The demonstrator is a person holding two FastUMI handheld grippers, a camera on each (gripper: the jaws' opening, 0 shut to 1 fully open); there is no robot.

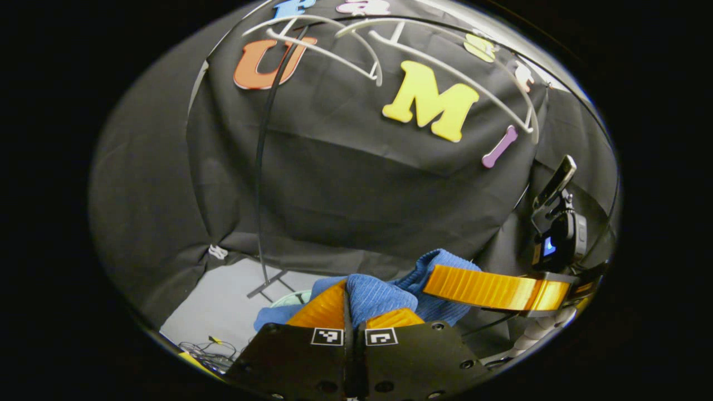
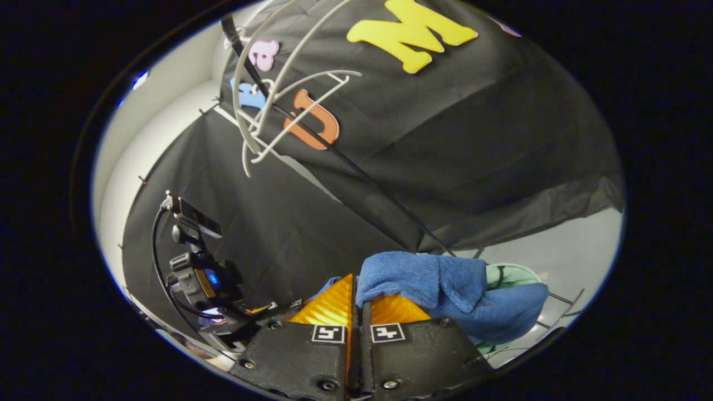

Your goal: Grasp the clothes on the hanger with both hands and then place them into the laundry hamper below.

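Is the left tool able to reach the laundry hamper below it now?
Probably yes. The left tool is shut on the blue garment, already off the white hangers, and the green hamper lies just beneath with nothing visible between.

1. The place was a staged recording booth, not a lived-in home: black cloth [image 1: 345, 184] hung as the far wall, creased and draped down to a pale floor [image 1: 223, 301].
2. White hangers [image 1: 445, 72] hung high up on a thin black stand [image 1: 259, 184], set up like a laundry corner.
3. Loose cables [image 1: 209, 348] lay on the floor at the near left.
4. Behind the cloth's left edge, a plain white room wall [image 2: 161, 122] showed.
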